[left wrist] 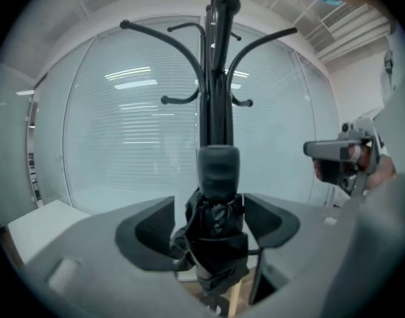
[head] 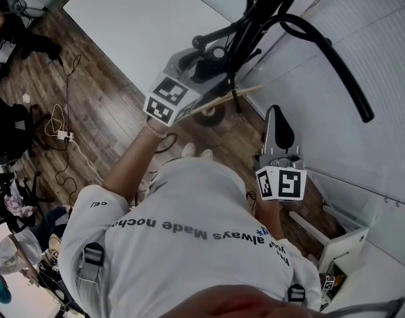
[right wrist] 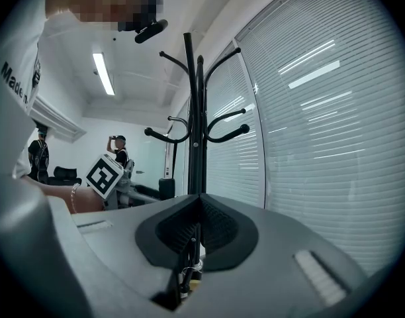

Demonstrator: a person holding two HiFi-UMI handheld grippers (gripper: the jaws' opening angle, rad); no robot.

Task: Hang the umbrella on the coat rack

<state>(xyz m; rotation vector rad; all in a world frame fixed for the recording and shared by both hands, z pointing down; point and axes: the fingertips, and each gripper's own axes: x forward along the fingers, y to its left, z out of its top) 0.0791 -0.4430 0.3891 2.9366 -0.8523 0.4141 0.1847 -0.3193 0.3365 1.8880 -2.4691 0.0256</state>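
The black coat rack (head: 255, 18) stands by the blind-covered glass wall, its curved hooks spreading from the pole (left wrist: 212, 78). A folded black umbrella (left wrist: 219, 211) hangs upright against the pole with its stubby handle (left wrist: 219, 167) on top. How it is attached to the rack is hidden. My left gripper (left wrist: 219, 220) is open, its jaws spread wide on either side of the umbrella with small gaps showing. From the head view this left gripper (head: 209, 61) is up at the pole. My right gripper (head: 276, 114) is lower and to the right, shut and empty (right wrist: 199, 211), pointing at the rack (right wrist: 196, 111).
A white table (head: 136, 25) stands behind the rack. Cables and a power strip (head: 60, 134) lie on the wooden floor at left. The rack's round base (head: 209, 116) and a light wooden stick (head: 229, 95) are below my left gripper. A white box (head: 341, 244) sits at lower right.
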